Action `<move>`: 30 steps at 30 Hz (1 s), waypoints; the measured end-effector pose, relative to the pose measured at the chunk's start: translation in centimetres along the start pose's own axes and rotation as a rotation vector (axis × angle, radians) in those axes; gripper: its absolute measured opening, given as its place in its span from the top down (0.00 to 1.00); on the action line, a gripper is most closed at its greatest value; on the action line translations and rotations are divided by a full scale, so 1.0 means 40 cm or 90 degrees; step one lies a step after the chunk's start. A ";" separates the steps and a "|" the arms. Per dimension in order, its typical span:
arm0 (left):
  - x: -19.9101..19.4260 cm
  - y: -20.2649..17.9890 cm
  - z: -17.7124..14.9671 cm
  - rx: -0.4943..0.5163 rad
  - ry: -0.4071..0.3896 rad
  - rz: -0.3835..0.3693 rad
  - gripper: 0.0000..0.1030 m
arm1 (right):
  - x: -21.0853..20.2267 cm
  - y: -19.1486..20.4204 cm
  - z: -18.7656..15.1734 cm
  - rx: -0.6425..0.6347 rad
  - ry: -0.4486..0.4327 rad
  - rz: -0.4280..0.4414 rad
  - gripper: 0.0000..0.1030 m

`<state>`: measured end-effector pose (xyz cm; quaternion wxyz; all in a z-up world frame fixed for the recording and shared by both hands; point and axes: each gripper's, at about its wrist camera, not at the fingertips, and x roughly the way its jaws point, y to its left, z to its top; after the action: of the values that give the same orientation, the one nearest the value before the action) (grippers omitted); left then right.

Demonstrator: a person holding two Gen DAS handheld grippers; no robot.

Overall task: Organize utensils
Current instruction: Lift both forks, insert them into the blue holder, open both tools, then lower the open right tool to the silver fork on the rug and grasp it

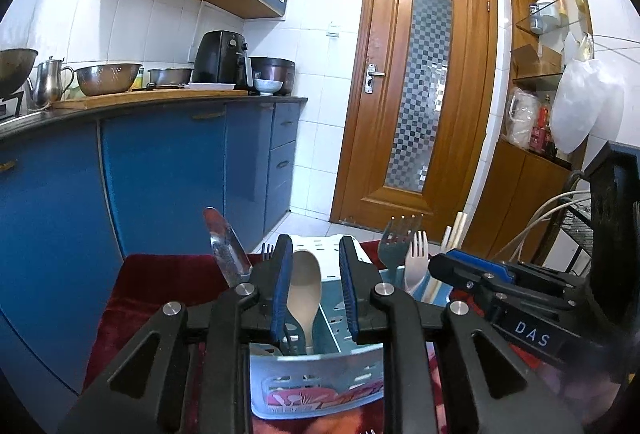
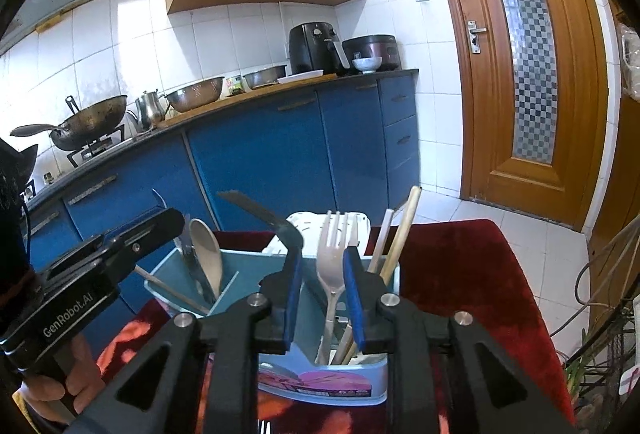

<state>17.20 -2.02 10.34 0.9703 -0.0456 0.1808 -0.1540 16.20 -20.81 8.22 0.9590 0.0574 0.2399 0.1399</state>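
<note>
The left gripper (image 1: 316,286) has its jaws spread around a beige spoon (image 1: 305,288) that stands bowl-up in the left compartment of the pale blue caddy (image 1: 320,386). The right gripper (image 2: 322,294) likewise has its jaws spread around a pale plastic fork (image 2: 331,262) in the right compartment, beside 2 chopsticks (image 2: 394,246). Neither pad clearly touches. Judging from this, each gripper should back straight out without tipping the light slotted plastic caddy, which sits on a soft red cloth (image 2: 460,274). The utensils look smooth, slim and slippery.
</note>
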 end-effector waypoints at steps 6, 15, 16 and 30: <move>-0.052 -0.002 0.008 0.006 0.028 0.012 0.78 | -0.038 0.008 -0.002 0.025 0.028 0.014 0.77; -0.128 0.015 -0.039 -0.009 0.085 0.043 0.67 | -0.078 0.032 -0.064 0.054 0.111 0.017 0.73; -0.133 0.017 -0.048 -0.010 0.095 0.047 0.67 | -0.080 0.034 -0.076 0.057 0.126 0.017 0.73; -0.129 0.057 -0.214 -0.039 0.256 0.097 0.65 | -0.071 0.091 -0.218 0.036 0.292 0.024 0.72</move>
<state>10.15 1.47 3.76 0.9215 -0.0299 0.3786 -0.0809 8.78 -17.81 2.47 0.8746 0.0552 0.4541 0.1607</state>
